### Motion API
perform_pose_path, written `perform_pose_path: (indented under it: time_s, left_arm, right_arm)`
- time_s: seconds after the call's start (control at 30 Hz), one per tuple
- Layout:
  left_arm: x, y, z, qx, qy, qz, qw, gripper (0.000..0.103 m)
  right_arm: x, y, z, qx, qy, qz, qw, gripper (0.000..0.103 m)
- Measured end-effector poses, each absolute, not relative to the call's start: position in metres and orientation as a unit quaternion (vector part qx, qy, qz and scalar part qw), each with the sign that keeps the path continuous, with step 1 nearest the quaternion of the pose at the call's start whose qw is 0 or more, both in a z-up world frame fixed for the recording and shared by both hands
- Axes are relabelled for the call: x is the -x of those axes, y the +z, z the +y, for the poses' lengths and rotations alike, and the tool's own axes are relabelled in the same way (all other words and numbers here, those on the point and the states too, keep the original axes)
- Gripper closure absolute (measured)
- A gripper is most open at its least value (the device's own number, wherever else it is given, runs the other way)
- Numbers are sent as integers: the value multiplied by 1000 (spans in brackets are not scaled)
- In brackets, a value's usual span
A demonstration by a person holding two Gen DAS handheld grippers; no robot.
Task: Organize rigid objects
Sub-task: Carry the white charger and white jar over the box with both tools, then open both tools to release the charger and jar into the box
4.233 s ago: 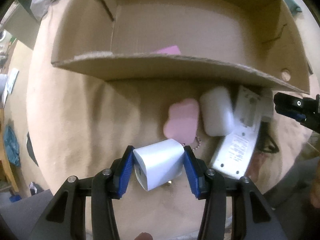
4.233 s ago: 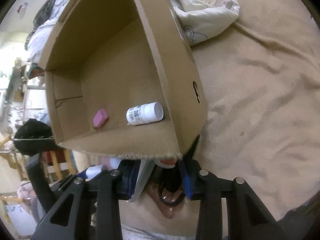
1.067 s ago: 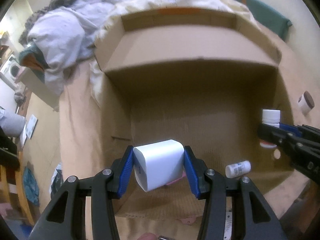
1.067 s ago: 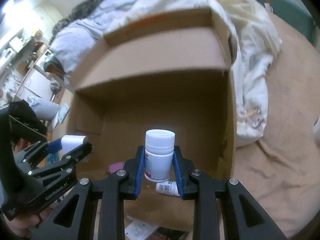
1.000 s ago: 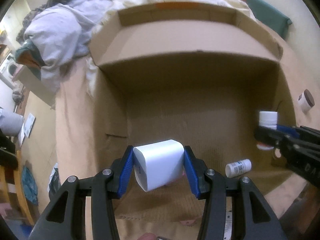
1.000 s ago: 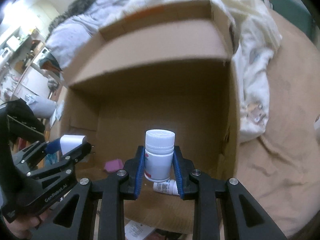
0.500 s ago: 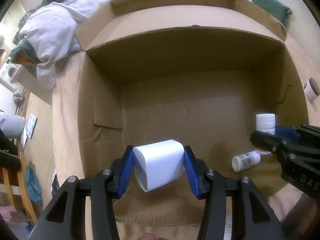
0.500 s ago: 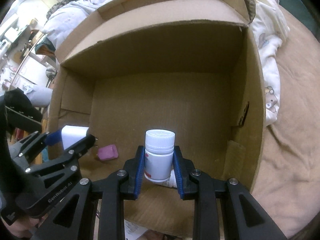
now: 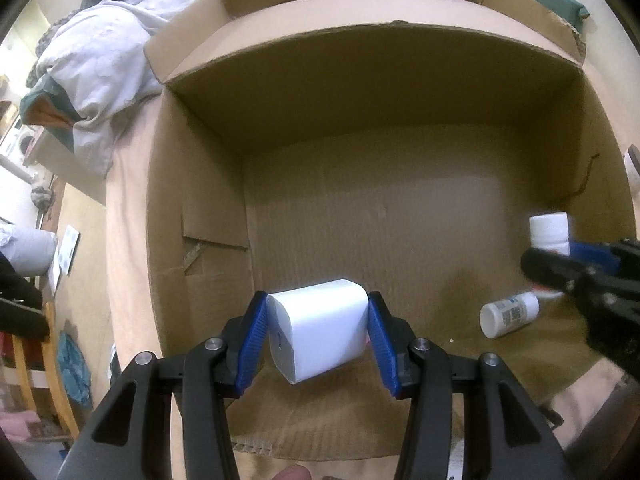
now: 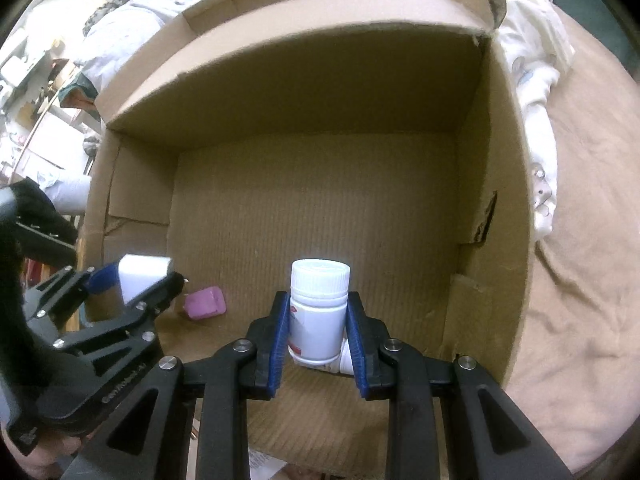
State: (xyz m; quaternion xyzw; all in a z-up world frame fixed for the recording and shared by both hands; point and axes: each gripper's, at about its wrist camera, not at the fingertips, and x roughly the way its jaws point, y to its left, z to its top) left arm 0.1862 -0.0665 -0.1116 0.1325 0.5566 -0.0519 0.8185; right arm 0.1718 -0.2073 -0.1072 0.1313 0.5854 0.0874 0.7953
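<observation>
My left gripper (image 9: pixel 318 330) is shut on a white charger block (image 9: pixel 320 334), held over the near left floor of an open cardboard box (image 9: pixel 192 200). My right gripper (image 10: pixel 319 320) is shut on an upright white pill bottle (image 10: pixel 319 312) with a ribbed cap, held over the near middle of the same box (image 10: pixel 492 160). A small white labelled bottle (image 9: pixel 509 314) lies on its side on the box floor, partly hidden behind the held bottle in the right wrist view. A pink case (image 10: pixel 205 303) lies on the floor near the left gripper (image 10: pixel 136 280).
The box stands on a tan blanket (image 10: pixel 580 300). Rumpled white bedding (image 9: pixel 96 60) is heaped behind and to the left of the box, with more white cloth (image 10: pixel 532 80) along its right wall. Papers and small items lie outside the near wall.
Both grippers have come lower and further over the box, whose inside now fills each view. The charger block and the pill bottle stay gripped as before.
</observation>
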Motion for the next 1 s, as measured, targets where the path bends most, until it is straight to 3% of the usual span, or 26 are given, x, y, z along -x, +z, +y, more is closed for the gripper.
perform_pose_path:
  time_s: [0.23, 0.27, 0.33, 0.37, 0.4, 0.43, 0.5, 0.57, 0.6, 0.63, 1.0]
  left_arm:
    - [-189, -111, -63, -127, -47, 556, 820, 56]
    - [-189, -109, -63, -129, -46, 553, 822, 51]
    - [-188, -105, -65, -126, -53, 547, 826, 32]
    - [-187, -103, -66, -123, -57, 545, 827, 29]
    - [-187, -101, -66, -122, -60, 542, 829, 26]
    - [-186, -99, -68, -124, -60, 539, 831, 25]
    - [-185, -95, -69, -127, -58, 533, 835, 19]
    - [-185, -91, -68, -120, -61, 528, 838, 14]
    - [-184, -90, -68, -117, -61, 527, 840, 14]
    - [-184, -88, -67, -114, -60, 524, 842, 14]
    - [-183, -80, -65, -97, -59, 523, 845, 13]
  right_arm:
    - [-171, -96, -217, -153, 94, 567, 804, 74]
    - [-171, -94, -216, -153, 97, 566, 805, 73]
    - [-171, -89, -215, -152, 101, 557, 810, 70]
    - [-171, -87, -215, -153, 103, 552, 813, 68]
    - [-171, -84, -215, -154, 104, 547, 816, 57]
    - [-170, -80, -217, -156, 103, 540, 820, 39]
    - [-170, -76, -218, -166, 105, 525, 828, 33]
    - [-168, -70, -222, -174, 104, 512, 835, 21]
    - [-168, -66, -225, -178, 103, 503, 840, 6]
    - [-167, -64, -227, -183, 102, 493, 844, 0]
    - [-166, -58, -232, -183, 86, 469, 859, 0]
